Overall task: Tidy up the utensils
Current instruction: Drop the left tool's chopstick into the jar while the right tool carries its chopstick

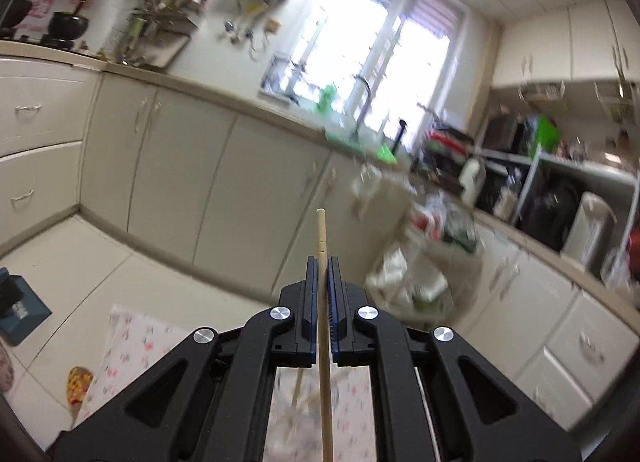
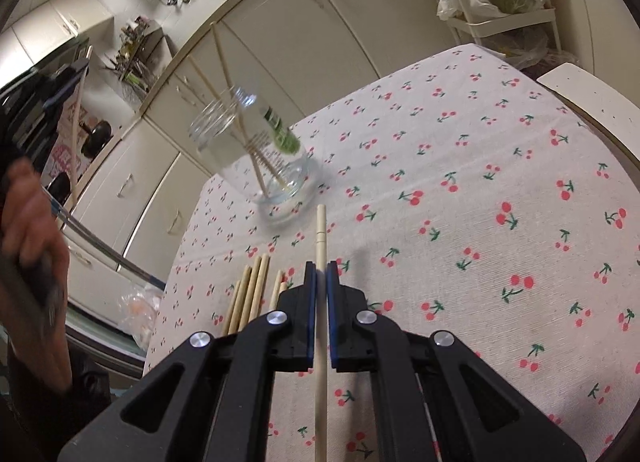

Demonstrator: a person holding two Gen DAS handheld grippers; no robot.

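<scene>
2 grippers each clamp 1 pale wooden chopstick. The left gripper has its jaws closed narrow on a chopstick that runs lengthwise between the blue pads, its squared, grooved end poking out beyond the fingertips, raised toward the kitchen cabinets. The right gripper grips its own chopstick the same way, angled down over the cherry-print tablecloth.

A clear glass jar with a green label stands on the cloth at the far left, just beyond the right chopstick's tip. At least 3 chopsticks lean in it, their tops sticking out well above the threaded rim. A loose bundle of chopsticks lies flat on the cloth near the left edge, just left of the right gripper's fingers and partly hidden behind them.

The cloth is bare to the right and far side of the jar. Its left edge drops off close beside the bundle and jar. A person's hand shows blurred at the far left of the right wrist view.
</scene>
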